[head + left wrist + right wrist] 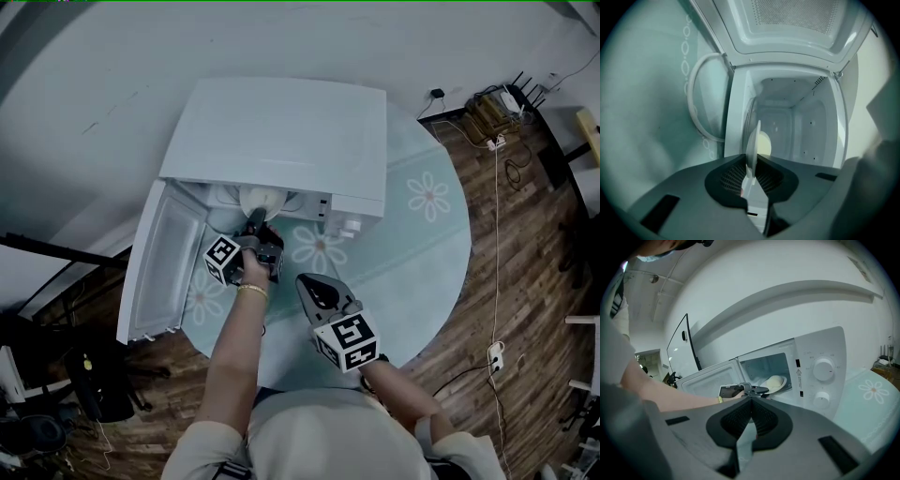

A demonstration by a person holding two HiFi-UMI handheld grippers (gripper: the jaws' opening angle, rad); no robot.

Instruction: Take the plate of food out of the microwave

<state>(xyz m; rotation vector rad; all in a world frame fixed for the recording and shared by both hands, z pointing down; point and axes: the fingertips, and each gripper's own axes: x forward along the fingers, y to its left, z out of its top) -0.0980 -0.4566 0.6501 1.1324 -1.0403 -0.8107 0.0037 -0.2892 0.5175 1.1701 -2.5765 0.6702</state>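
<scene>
Microwave (281,131) on the round counter (422,253), door (159,262) swung wide to the left.

Plate (753,145) is inside the cavity near the front opening, lying flat. A pale mound of food (774,379) sits on it.

Left gripper (751,164) reaches into the opening. Its jaws pinch the plate's near rim, one above and one below, and its own view shows the rim edge-on between the pads. The rest of the plate and the food lie straight ahead of the jaws, deeper in.

Right gripper (305,279) is outside the microwave, well apart from the plate and nearer the person. Its jaws are pressed together on nothing.

Judgement: the grip is made and the plate is not yet out. The way out runs straight back along the left gripper's own line, through the opening and toward the person. The hold is on one edge only, so the far side may dip and the food could slide. The right gripper is free to support it once clear.
</scene>
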